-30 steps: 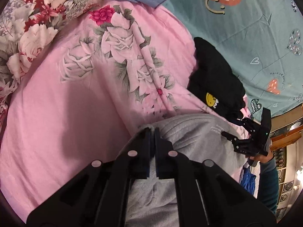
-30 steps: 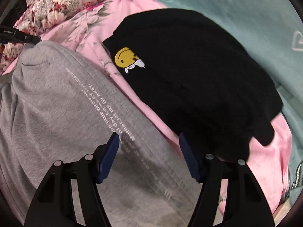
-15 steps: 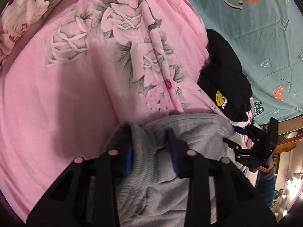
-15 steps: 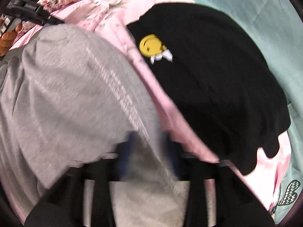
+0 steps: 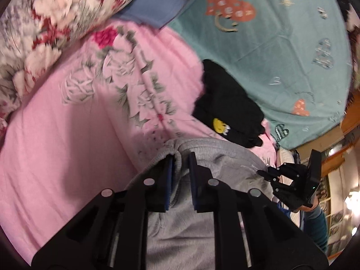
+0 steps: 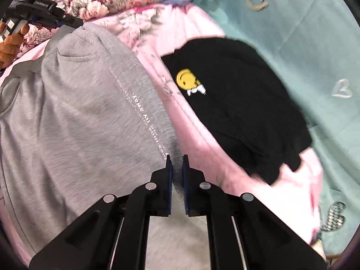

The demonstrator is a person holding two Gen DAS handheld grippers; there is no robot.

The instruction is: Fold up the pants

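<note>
Grey sweatpants (image 6: 85,121) with a line of white lettering lie on the pink floral bedspread (image 5: 67,135). My left gripper (image 5: 180,157) is shut on the ribbed waistband of the grey pants (image 5: 220,157), which bunches between its blue pads. My right gripper (image 6: 175,157) is shut on the lettered side edge of the pants. Each gripper shows in the other's view: the right gripper (image 5: 288,180) at the pants' far side, the left gripper (image 6: 45,15) at the top left.
A folded black garment (image 6: 236,103) with a yellow smiley patch lies just right of the pants; it also shows in the left wrist view (image 5: 227,105). A teal printed sheet (image 6: 303,33) lies beyond it. A floral pillow (image 5: 45,22) sits at the upper left.
My right gripper went from wide open to shut on the pants' side edge. My left gripper opened briefly, then closed again on the waistband.
</note>
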